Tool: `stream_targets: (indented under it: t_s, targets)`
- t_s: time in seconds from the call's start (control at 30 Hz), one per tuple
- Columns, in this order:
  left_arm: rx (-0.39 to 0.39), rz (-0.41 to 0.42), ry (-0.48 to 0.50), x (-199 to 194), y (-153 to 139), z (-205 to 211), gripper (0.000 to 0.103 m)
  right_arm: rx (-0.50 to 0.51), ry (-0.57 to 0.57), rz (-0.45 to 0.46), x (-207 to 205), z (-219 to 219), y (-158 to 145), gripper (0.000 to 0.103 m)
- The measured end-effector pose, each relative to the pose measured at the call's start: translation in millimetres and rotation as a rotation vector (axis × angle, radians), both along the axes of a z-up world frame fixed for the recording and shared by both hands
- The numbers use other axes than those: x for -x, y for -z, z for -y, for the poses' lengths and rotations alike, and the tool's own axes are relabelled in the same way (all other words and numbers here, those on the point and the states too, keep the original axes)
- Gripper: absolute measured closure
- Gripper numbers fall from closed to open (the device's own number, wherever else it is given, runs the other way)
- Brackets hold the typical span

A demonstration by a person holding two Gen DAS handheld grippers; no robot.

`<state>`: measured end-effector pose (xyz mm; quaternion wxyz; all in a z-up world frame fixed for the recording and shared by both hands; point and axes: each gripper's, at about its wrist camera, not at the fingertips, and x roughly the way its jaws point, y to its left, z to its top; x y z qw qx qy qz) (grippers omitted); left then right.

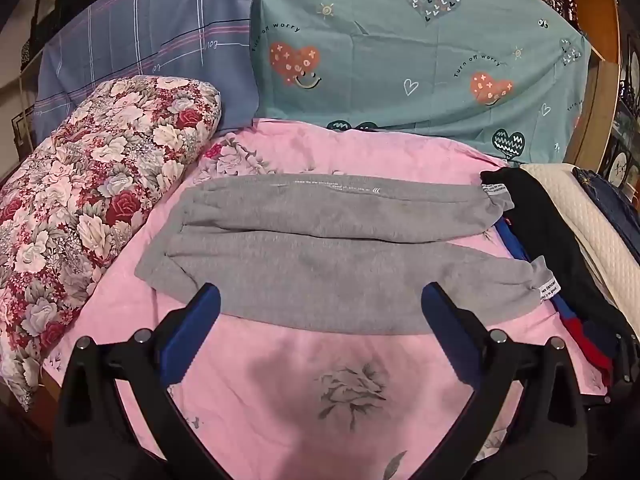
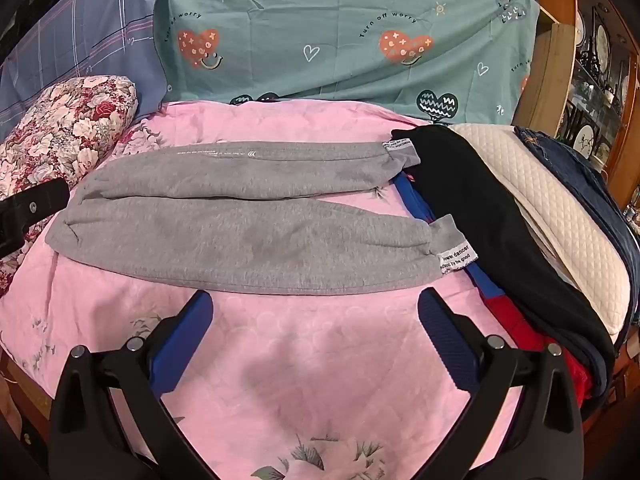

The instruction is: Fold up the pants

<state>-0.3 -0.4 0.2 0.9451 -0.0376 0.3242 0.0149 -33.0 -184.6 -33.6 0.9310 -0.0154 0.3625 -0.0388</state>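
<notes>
Lying across the pink bed (image 1: 280, 380), the pants (image 1: 320, 248) run nine to three o'clock, cuffs at three. Both grippers gape empty at six: the left gripper (image 1: 320, 304) nearer the hem, the right gripper (image 2: 316, 312) just short.

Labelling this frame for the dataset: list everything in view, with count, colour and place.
pants: 1, grey, spread flat on the cover, cuffs right
bed cover: 1, pink floral, under the pants
floral quilt: 1, red and white, left
pillows: 2, blue plaid and teal hearts, at the back
clothes pile: black, blue, red, right of the cuffs
quilted pad: 1, cream, far right
left gripper: open, over the near edge of the pants
right gripper: open, empty
</notes>
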Motion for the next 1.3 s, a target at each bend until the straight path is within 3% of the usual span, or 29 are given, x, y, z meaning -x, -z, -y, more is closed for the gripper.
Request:
stream_targets:
  t_s: [1.3]
  targets:
    - [-0.010, -0.031, 0.007, 1, 12, -7, 0.002, -0.001, 0.006, 0.002, 6, -8, -2, 0.001]
